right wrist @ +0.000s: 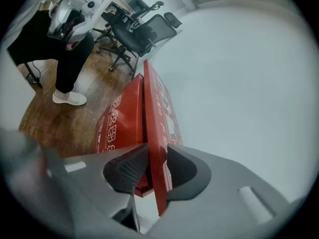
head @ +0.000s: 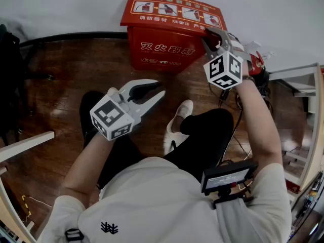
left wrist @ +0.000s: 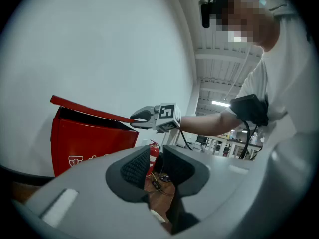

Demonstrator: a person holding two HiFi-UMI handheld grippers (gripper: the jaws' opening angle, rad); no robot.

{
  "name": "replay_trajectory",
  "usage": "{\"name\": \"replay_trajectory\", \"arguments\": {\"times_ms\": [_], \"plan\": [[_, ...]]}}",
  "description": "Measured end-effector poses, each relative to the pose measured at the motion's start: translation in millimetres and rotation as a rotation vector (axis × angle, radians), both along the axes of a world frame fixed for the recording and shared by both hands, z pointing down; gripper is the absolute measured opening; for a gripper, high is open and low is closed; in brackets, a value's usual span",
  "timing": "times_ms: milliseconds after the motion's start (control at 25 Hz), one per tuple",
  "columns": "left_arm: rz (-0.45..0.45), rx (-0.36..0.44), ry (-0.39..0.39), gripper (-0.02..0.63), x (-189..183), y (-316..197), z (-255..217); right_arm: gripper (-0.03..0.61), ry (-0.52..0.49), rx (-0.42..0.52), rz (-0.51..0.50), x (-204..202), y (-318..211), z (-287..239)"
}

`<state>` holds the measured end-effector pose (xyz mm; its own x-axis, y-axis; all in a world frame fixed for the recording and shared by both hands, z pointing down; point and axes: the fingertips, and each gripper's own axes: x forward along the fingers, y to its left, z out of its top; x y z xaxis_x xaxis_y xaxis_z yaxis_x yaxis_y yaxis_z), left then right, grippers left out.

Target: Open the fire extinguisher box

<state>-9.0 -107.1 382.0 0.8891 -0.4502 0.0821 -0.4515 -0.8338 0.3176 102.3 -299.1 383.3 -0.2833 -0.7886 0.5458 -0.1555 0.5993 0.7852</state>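
— What is being shown at the left?

— The left gripper (head: 154, 91) is being held over the wooden floor (head: 61, 70), just toward 9 o'clock from the middle of the head view. Its jaws are being held apart, and nothing is being gripped between them.

— And where is the box being seen?

— The fire extinguisher box (head: 161, 48) is being shown at 12 o'clock, standing on the floor against the white wall (head: 76, 6). Its lid (head: 172, 9) is being held slightly raised, with a dark gap being shown beneath it in the left gripper view.

— By what is it being held?

— By the right gripper (head: 206, 38), at 1 o'clock: the lid's right-hand edge is being clamped between its jaws. A small red extinguisher (head: 256, 64) is being shown at 3 o'clock of the box.
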Motion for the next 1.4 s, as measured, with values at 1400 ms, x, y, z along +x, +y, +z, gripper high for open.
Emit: {"name": "replay_trajectory", "arguments": {"times_ms": [1400], "plan": [[0.012, -0.016, 0.036, 0.08, -3, -1, 1, 0.072, -0.034, 0.256, 0.101, 2, -195, -139]]}}
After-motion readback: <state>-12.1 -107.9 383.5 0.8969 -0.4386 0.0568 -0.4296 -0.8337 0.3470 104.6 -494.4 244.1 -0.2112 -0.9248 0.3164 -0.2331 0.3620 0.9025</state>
